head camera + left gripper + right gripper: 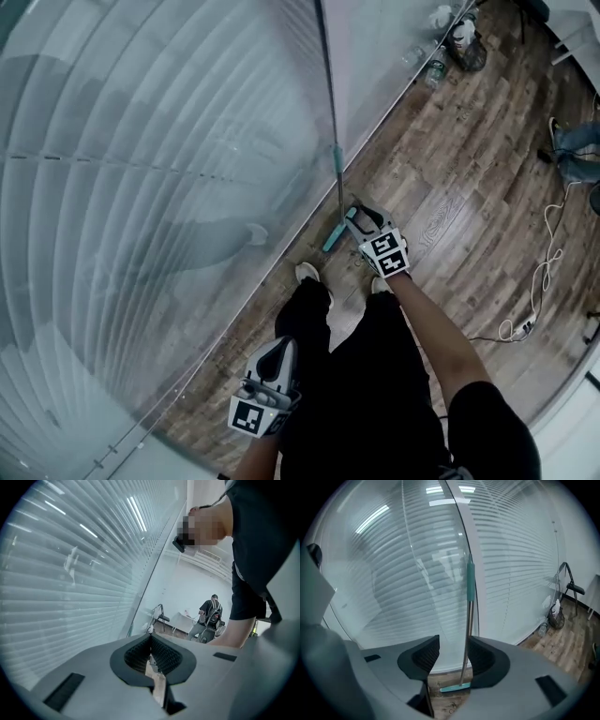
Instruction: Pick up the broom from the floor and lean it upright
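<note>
The broom [335,164] stands upright, its thin metal handle with a teal grip leaning on the glass wall and its teal head [334,236] on the wooden floor. My right gripper [354,217] hovers just right of the head, open and holding nothing. In the right gripper view the handle [467,620] rises in the gap between the spread jaws [453,656], close to the right-hand pad; I cannot tell whether it touches. The broom head [456,686] rests on the floor below. My left gripper [281,349] hangs low by the person's leg, its pads [151,649] closed together on nothing.
The glass wall with blinds [141,187] fills the left. Bottles and a bag [459,37] sit at its far end, near a folding chair [572,590]. A white cable [539,281] lies on the floor at right. Another person [211,611] sits far off.
</note>
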Motion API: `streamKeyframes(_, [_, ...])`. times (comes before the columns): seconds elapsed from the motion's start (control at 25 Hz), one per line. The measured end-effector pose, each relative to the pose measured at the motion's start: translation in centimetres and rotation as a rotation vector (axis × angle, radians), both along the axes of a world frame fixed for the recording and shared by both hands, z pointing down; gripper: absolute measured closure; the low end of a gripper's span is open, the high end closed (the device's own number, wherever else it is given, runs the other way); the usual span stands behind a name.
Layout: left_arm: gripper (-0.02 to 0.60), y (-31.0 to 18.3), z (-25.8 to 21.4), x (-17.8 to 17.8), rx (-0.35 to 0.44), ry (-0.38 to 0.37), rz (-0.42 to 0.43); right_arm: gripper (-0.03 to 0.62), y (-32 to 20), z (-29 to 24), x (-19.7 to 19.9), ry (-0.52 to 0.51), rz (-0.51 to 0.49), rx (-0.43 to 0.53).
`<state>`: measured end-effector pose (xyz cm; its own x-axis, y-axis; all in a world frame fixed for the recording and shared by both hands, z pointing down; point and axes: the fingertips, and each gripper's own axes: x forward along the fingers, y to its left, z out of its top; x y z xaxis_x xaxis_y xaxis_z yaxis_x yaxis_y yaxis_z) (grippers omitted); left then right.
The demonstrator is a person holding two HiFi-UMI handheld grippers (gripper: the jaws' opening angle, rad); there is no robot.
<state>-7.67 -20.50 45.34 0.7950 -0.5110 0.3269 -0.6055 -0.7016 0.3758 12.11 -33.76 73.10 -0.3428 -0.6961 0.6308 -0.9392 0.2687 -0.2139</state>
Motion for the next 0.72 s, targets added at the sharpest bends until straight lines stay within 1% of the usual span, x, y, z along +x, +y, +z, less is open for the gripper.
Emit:
streamKeyframes(0.08, [0.561, 0.4, -1.0, 1.0, 0.007, 0.011, 0.001, 0.421, 1.2, -3.9, 0.0, -0.009, 0.002, 0.042])
streamKeyframes(0.24, [0.561, 2.1, -2.5, 4.0, 0.033, 0.022, 0.038, 0.422, 4.1, -11.4, 1.0, 0.004, 0.004, 0.167])
streamKeyframes(0.36, [0.561, 3.5, -4.1, 5.2, 0.049, 0.024, 0.045, 0.422, 7.1, -16.8, 0.9, -0.005, -0.008, 0.21])
streamKeyframes(0.44, [0.561, 3.7, -5.4, 6.0, 0.064, 0.035, 0.032, 0.422, 8.3, -20.5, 1.0, -0.037, 0.002, 0.22])
streamKeyframes(0.56, [0.561, 3.0, -7.8, 6.4, 0.087, 0.07, -0.002, 0.428, 9.7, -26.2, 0.5, -0.116, 0.047, 0.251])
streamKeyframes(0.64, [0.561, 3.3, -9.7, 6.7, 0.112, 0.102, -0.041, 0.462, 11.4, -30.2, 0.0, -0.143, 0.037, 0.309])
streamKeyframes(0.72, [0.561, 3.3, -11.2, 7.3, 0.134, 0.129, -0.066, 0.526, 12.7, -33.5, -0.4, -0.134, -0.001, 0.386])
